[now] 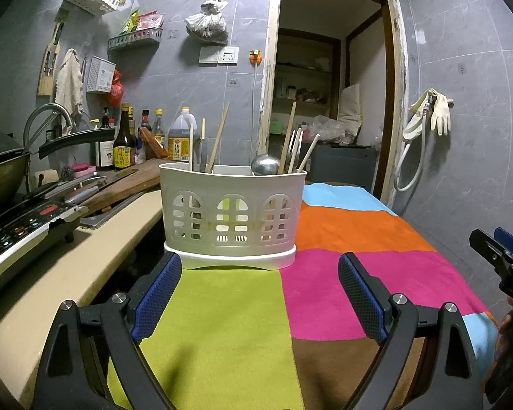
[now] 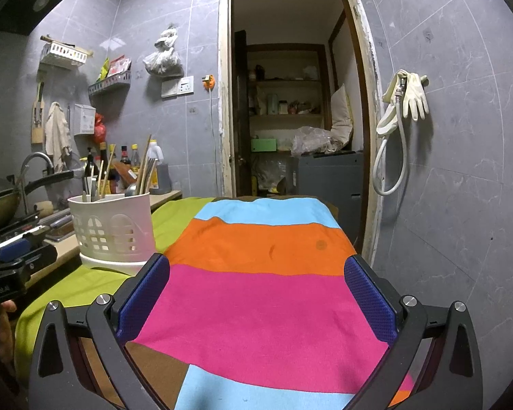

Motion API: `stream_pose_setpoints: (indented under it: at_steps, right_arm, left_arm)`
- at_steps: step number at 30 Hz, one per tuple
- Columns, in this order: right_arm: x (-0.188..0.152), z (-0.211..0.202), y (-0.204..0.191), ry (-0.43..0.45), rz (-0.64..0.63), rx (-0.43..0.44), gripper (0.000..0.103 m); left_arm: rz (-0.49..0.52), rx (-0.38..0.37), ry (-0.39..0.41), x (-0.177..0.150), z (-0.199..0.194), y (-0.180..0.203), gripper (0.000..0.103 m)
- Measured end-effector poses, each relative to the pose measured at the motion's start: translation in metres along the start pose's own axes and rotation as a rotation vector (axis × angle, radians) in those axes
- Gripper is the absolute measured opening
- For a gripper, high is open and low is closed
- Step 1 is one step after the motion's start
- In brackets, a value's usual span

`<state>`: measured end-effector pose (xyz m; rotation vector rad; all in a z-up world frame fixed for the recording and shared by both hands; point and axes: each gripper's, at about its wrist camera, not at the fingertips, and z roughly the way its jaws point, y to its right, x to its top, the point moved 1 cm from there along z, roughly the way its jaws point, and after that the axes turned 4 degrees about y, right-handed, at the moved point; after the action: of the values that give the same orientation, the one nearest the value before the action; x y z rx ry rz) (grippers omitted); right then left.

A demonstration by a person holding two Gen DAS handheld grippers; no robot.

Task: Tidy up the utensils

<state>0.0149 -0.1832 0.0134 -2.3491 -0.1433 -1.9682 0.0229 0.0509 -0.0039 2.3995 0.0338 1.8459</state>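
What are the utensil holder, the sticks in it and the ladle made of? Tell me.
Utensil holder: looks like matte white moulded plastic, with arched cut-out windows. Sticks: probably bare wood or bamboo, pale tan and unpolished. Ladle: likely metal, going by its grey, shiny bowl.

We read little here. On the body of the left gripper point(image 2: 3, 266), low at the far left of the right tool's view, white letters run "GenRobot.AI", partly blurred. Ahead and left of the left tool, the bottles point(image 1: 123, 143) and the oil jug point(image 1: 182, 140) carry labels whose print is too small to read.
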Motion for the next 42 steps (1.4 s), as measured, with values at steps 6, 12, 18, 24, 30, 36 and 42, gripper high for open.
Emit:
stream_pose_setpoints:
  at_steps: [6,12,18,24,30,36,42]
  right_arm:
    - [0.0004,0.0001,0.0000,-0.001,0.000,0.000,0.103]
    - [0.0007,-0.0002,0.0001,0.000,0.000,0.000,0.103]
    - [0.0005,0.0004,0.0007,-0.001,0.001,0.002,0.103]
    - [0.0007,0.0000,0.0002,-0.002,0.000,0.000,0.103]
    - [-0.0013,0.0005,0.0017,-0.005,-0.001,0.002,0.103]
    - [-0.0041,0.0024,0.0023,-0.009,0.002,0.001,0.103]
    - [-0.0071,0.0051,0.0021,-0.013,0.004,0.000,0.103]
  left_arm:
    - [0.000,-0.001,-0.001,0.0000,0.0000,-0.0007,0.090]
    - [0.002,0.001,-0.001,0.0000,0.0002,-0.0012,0.090]
    - [0.002,-0.001,-0.003,-0.0002,0.0004,-0.0015,0.090]
    - [0.001,-0.001,-0.004,-0.0006,0.0015,-0.0018,0.090]
    - [0.007,0.007,0.002,-0.0019,0.0031,-0.0032,0.090]
    - [0.028,0.010,0.006,-0.0055,0.0049,-0.0028,0.090]
    - [0.029,0.017,0.002,-0.0068,0.0064,-0.0043,0.090]
